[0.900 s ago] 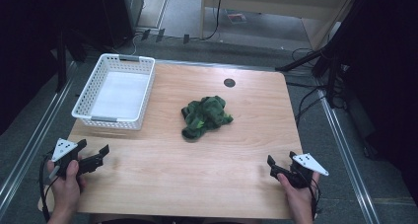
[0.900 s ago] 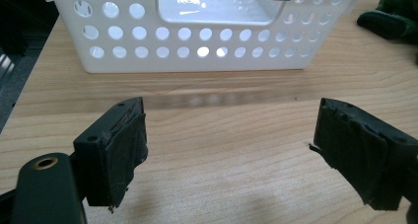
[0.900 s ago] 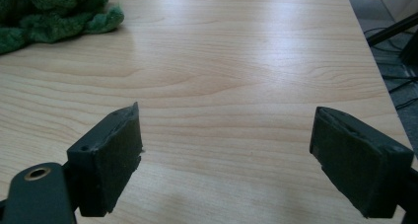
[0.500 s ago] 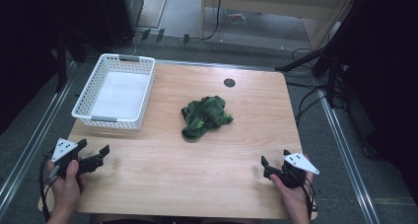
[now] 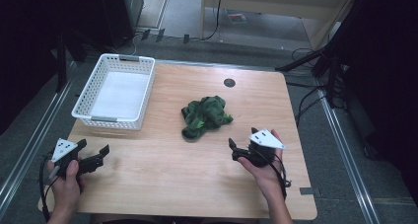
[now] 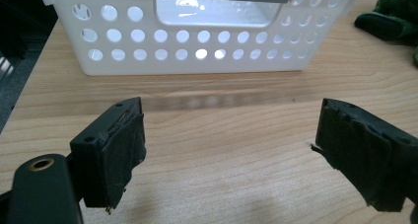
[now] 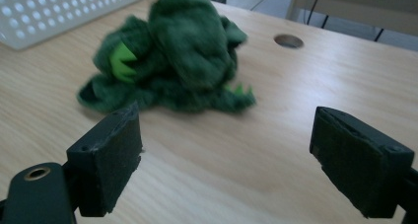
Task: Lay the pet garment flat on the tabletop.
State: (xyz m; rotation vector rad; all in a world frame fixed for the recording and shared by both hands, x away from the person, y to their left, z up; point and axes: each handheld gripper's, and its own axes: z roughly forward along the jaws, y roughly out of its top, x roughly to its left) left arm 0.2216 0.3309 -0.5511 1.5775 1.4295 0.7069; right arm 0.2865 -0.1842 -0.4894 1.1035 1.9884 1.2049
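R gripper [image 5: 235, 150] jaws spread, nothing btwn; crumpled green plush toy [image 5: 204, 116] lies just ahead on wood table [image 5: 162, 169]. L gripper [image 5: 100, 155] also spread, empty, facing white perforated plastic basket [image 5: 114, 92].

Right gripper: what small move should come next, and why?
Probably ease the right gripper forward to the green plush toy. Its jaws stand open and empty, aimed at the toy, with bare table between them; the left gripper waits near the white basket.
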